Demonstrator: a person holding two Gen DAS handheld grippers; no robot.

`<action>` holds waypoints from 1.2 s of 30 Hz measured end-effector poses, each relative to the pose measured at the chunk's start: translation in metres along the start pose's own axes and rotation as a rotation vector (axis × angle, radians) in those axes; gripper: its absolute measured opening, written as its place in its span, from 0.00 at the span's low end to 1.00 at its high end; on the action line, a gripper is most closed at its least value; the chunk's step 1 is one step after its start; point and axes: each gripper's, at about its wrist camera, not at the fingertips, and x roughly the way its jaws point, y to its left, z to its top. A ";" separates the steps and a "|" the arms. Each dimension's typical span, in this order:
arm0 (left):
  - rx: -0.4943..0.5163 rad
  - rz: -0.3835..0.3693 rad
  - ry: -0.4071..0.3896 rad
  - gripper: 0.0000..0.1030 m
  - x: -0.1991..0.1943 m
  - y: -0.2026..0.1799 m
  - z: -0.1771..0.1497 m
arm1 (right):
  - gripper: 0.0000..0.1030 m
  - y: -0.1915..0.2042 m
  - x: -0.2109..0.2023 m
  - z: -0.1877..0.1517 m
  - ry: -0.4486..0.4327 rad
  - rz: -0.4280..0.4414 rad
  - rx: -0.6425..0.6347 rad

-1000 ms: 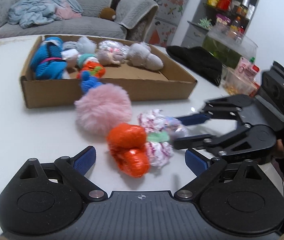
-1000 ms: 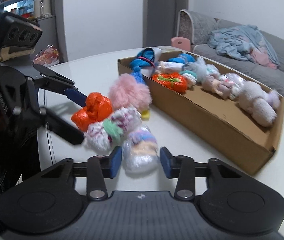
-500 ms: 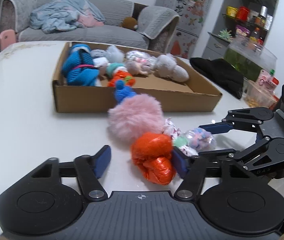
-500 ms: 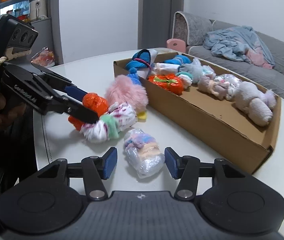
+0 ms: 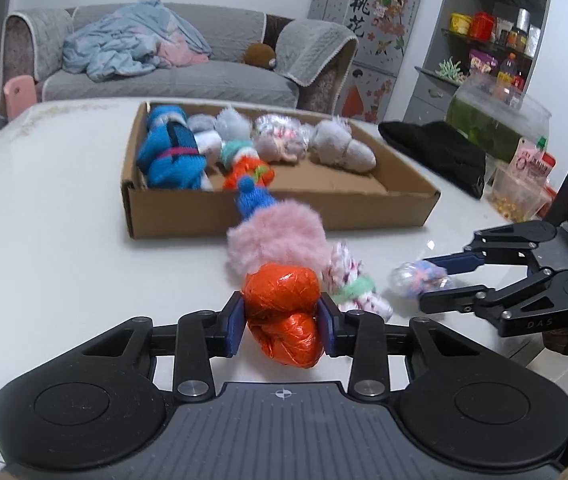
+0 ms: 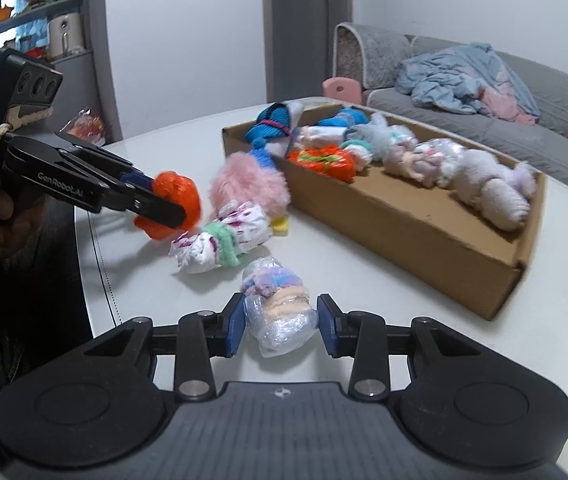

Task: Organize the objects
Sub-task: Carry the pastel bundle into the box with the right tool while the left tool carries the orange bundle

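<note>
- Left wrist view: my left gripper (image 5: 280, 322) is clamping the orange bundle (image 5: 282, 312), jaws just closed.
- Right gripper (image 6: 280, 326) is squeezing the plastic-wrapped bundle (image 6: 278, 314); slick wrap could be slipping free.

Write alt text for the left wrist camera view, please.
The left gripper is shut on an orange wrapped bundle on a white table; to its right, the right gripper grips a clear-wrapped pastel bundle. Behind sits a cardboard box of bundled socks.
</note>
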 end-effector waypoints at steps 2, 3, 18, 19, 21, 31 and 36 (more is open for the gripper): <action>0.020 0.017 -0.020 0.42 -0.007 -0.001 0.011 | 0.34 -0.005 -0.011 0.004 -0.012 -0.014 0.008; 0.031 0.022 -0.032 0.42 -0.010 -0.001 0.017 | 0.34 -0.008 -0.016 0.008 -0.019 -0.025 0.008; 0.238 0.015 -0.097 0.42 0.021 -0.038 0.136 | 0.34 -0.073 -0.045 0.100 -0.128 -0.153 0.023; 0.247 0.016 -0.094 0.42 0.026 -0.041 0.141 | 0.34 -0.076 -0.041 0.104 -0.126 -0.158 0.019; 0.265 0.022 -0.079 0.42 0.040 -0.045 0.147 | 0.34 -0.082 -0.030 0.110 -0.114 -0.155 0.023; 0.314 0.037 0.021 0.42 0.103 -0.053 0.157 | 0.34 -0.093 0.019 0.115 -0.032 -0.135 0.025; 0.322 0.027 0.066 0.42 0.125 -0.051 0.153 | 0.34 -0.100 0.030 0.112 0.000 -0.130 0.032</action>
